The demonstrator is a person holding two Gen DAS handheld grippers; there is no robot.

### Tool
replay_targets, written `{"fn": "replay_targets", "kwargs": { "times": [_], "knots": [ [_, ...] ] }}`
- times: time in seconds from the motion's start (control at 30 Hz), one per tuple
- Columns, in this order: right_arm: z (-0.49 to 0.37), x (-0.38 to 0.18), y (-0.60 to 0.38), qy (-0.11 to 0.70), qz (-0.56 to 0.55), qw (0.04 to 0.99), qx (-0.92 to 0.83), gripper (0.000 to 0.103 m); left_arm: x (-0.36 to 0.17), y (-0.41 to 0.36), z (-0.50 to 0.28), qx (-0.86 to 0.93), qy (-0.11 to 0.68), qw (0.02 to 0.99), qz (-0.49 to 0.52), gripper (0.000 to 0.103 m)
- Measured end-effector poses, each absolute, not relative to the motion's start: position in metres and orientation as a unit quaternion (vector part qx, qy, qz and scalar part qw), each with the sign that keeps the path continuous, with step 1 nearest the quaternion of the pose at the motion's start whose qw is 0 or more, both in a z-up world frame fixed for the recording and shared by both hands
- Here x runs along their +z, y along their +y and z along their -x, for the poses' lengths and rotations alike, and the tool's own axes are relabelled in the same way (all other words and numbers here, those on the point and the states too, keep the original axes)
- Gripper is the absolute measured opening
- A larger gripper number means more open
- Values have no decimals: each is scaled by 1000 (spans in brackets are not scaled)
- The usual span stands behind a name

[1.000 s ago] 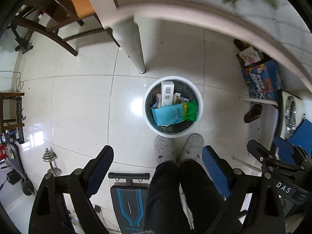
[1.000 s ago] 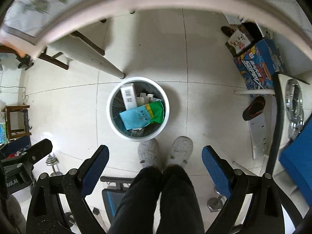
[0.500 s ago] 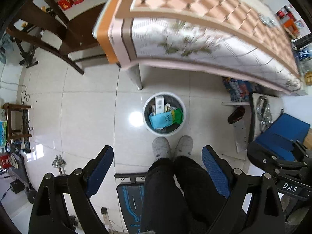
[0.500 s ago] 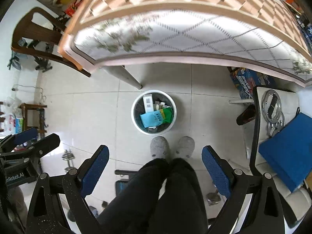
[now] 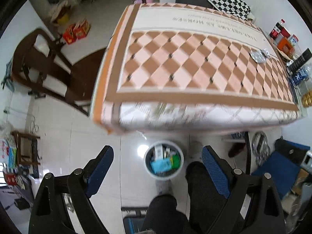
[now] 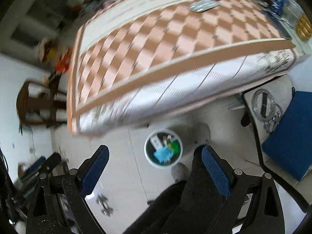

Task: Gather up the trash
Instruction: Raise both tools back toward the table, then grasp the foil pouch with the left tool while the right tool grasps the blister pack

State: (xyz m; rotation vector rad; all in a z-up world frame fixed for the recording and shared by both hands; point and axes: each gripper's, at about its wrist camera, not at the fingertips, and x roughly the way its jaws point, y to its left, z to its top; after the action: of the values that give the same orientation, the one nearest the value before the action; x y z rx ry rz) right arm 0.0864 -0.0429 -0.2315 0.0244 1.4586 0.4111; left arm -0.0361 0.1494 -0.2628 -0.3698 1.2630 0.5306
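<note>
Left gripper (image 5: 157, 165) held high over the floor, jaws spread wide with nothing between them; straight ahead between the blue pads (image 5: 101, 165) and far below, a white trash bin (image 5: 164, 160) on the pale tiles, holding a blue-and-green wrapper (image 5: 165, 163) and a white box (image 5: 159, 152). Right gripper (image 6: 155, 163) likewise wide apart and empty, with the same bin (image 6: 163, 148) between its jaws, nearer the right one. Beyond both sets of jaws, a table with a checked orange-brown cloth (image 5: 195, 64), and far off toward the right jaw's side, near its far corner, crumpled silvery trash (image 5: 259, 55), also seen blurred from the right wrist (image 6: 204, 3).
</note>
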Motion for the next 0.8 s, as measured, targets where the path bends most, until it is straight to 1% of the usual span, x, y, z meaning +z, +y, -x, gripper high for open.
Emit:
{"fn": "replay_targets", "kwargs": {
  "times": [0.1,0.2,0.37,0.47,0.53,0.6,0.73,0.8],
  "knots": [
    [-144,-238,-62,660,-34,734,156,97,-271,148,-29,243,582,761,154,93],
    [-227,-248,-86,661,-53,738,124,97,-285,146,-96,243,586,762,132,93],
    [-371,-276,-122,666,-74,738,80,97,-331,145,-225,254,615,740,98,93],
    [-455,-295,-128,666,-62,740,67,97,-360,143,-287,250,639,723,86,93],
    [-504,-309,-119,667,-14,742,73,97,-374,141,-316,246,651,714,75,93],
    [-547,-328,-97,667,70,736,99,97,-387,138,-343,241,660,708,69,93],
    [-594,-356,-68,663,183,713,136,97,-400,130,-380,234,671,701,54,93],
    [-610,-364,-57,661,213,704,148,97,-403,125,-394,230,675,699,50,93]
  ]
}}
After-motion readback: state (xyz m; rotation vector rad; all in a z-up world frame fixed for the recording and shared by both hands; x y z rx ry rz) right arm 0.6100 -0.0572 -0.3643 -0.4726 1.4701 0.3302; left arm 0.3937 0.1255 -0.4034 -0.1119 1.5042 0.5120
